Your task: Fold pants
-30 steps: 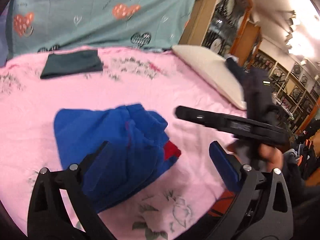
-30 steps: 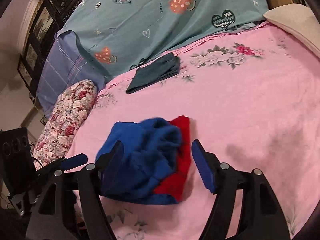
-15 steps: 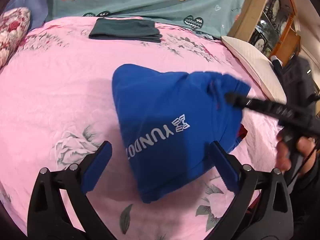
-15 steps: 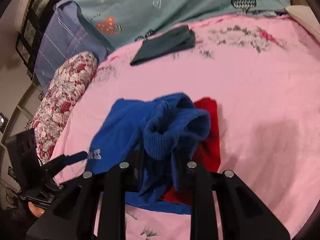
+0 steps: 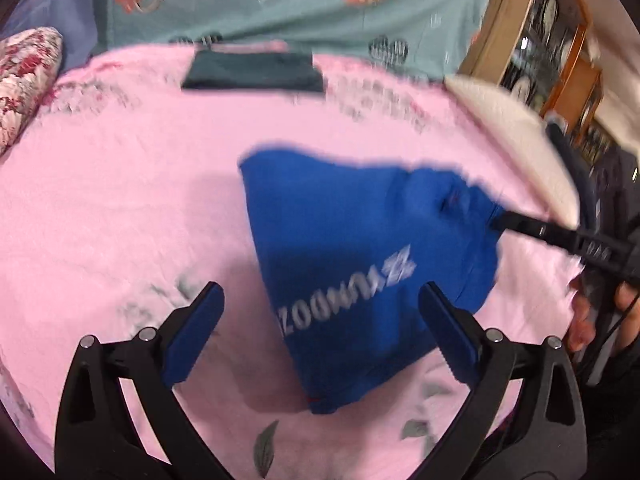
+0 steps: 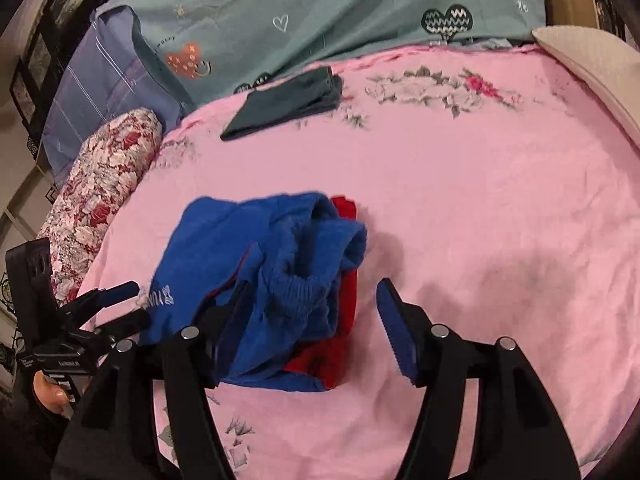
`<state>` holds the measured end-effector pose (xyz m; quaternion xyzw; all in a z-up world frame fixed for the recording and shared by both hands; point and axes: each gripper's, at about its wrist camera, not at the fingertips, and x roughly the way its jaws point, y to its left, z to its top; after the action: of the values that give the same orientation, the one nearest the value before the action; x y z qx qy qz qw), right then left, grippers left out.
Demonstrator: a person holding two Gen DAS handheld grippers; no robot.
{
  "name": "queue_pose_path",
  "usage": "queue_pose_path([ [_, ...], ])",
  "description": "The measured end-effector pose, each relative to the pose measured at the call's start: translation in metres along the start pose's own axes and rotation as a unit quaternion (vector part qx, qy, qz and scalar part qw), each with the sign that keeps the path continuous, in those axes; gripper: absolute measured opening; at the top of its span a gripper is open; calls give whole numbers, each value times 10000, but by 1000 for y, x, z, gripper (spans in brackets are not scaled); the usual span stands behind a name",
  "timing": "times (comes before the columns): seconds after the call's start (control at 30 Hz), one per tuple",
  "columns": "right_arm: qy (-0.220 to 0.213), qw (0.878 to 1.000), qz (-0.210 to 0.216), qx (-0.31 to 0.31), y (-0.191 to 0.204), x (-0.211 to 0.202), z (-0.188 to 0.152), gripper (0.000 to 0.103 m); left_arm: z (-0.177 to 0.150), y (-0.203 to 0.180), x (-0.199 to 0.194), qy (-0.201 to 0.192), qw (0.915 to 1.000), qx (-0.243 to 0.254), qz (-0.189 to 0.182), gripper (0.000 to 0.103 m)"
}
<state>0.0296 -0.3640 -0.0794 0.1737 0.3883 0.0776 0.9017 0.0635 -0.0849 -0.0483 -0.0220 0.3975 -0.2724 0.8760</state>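
Observation:
Blue pants [image 5: 360,260] with white lettering and a red inside [image 6: 344,308] lie crumpled on the pink bedsheet [image 5: 120,208]. My left gripper [image 5: 322,320] is open just above their near edge, touching nothing. In the right wrist view the left gripper [image 6: 132,304] hovers at the lettered corner. My right gripper [image 6: 316,320] is opening. The bunched blue waistband [image 6: 304,280] lies between its jaws, against the left pad and clear of the right one. In the left wrist view the right gripper [image 5: 560,236] reaches the pants' far right edge.
A folded dark green garment [image 6: 284,104] lies at the far side of the bed. A floral bolster [image 6: 100,184] runs along the left, a white pillow [image 6: 592,72] sits at the right, and a teal heart-print sheet [image 6: 320,12] hangs behind. A wooden cabinet [image 5: 540,40] stands beyond.
The right gripper closed on the blue waistband half a second ago and has since spread apart, letting the cloth sag. The left gripper swung over the pants' lettered side and then held still.

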Motion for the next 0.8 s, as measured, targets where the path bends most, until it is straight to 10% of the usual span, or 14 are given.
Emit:
queue_pose_path([
  [0.17, -890, 9933, 697, -258, 23, -31, 20, 64, 39, -1, 0, -396, 9970, -573, -344, 101],
  [0.37, 558, 9977, -221, -300, 25, 56, 9, 46, 27, 3, 107, 1003, 9914, -440, 721, 101],
  [0.47, 526, 9973, -226, -461, 20, 62, 2, 48, 22, -1, 106, 881, 9921, -165, 881, 101],
  [0.57, 279, 9987, 155, -398, 18, 41, 9, 60, 29, 2, 88, 787, 9944, -326, 622, 101],
  [0.7, -222, 9994, 91, -247, -2, -1, 16, 101, 30, 15, 49, 544, 9958, -696, -260, 101],
  [0.8, -49, 9995, 302, 66, -27, 3, 10, 101, 24, 35, 43, 619, 9893, -1230, -473, 101],
])
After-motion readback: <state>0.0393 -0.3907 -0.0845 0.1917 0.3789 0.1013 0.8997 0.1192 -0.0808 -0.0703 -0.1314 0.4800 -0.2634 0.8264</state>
